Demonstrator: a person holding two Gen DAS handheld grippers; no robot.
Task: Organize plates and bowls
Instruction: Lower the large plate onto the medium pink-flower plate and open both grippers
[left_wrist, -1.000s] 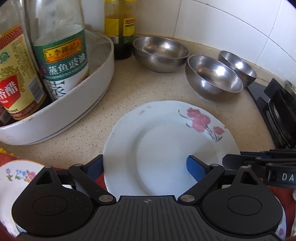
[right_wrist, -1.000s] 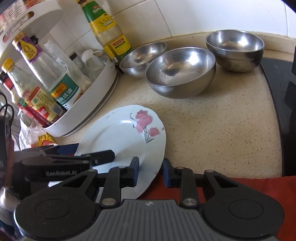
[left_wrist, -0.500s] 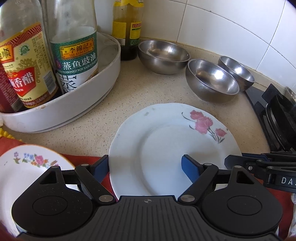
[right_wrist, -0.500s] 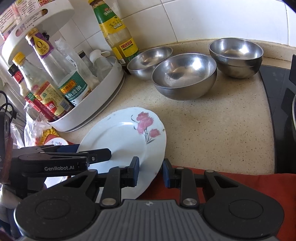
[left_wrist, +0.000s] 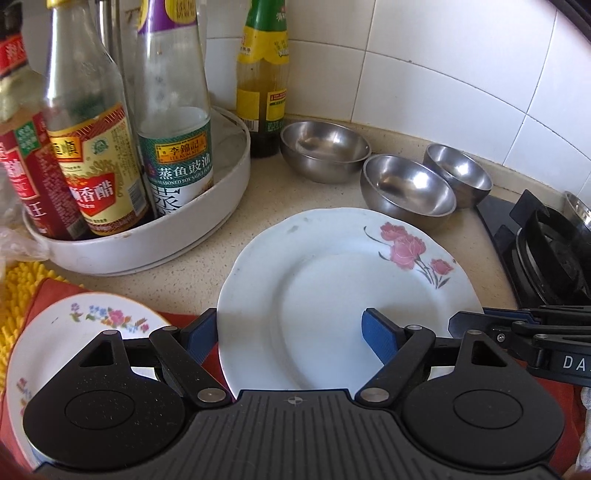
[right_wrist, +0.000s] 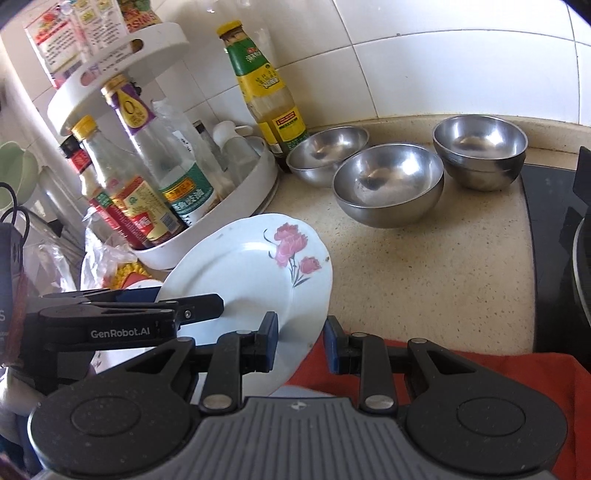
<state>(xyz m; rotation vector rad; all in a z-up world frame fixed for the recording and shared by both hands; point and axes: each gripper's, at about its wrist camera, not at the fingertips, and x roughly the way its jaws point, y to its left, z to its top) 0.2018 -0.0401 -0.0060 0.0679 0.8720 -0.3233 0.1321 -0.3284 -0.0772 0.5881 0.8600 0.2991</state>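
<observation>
Since a second ago both views have climbed and pulled back from the wall – more of the sauce bottles and tile shows – while the rose-printed plate (left_wrist: 332, 295) has kept its place between our fingers, so we read it as lifted with us rather than left lying. Our right gripper (right_wrist: 301, 338) stays narrowly closed on the plate's near right rim, one pad above and one beneath it, and from that side the plate sits tilted, its far edge out over the speckled counter (right_wrist: 424, 266) and its near edge above the red cloth (right_wrist: 480, 369).

Our left gripper (left_wrist: 288, 332) has narrowed a little in that time but is not clamping. Its jaws stand wide, one pad just beside the plate's left rim and the other over the well – support at most, so the right side appears to carry the load.

Rising has also uncovered more of the small-flowered plate (left_wrist: 74, 332), which lies on the cloth down to the left, partly under our left gripper. That looks like the likely place to stack, though we cannot be sure. All three steel bowls (left_wrist: 408, 188) stand apart by the wall, untouched, beside the white turntable rack (left_wrist: 147, 236), so most of the sorting remains.
</observation>
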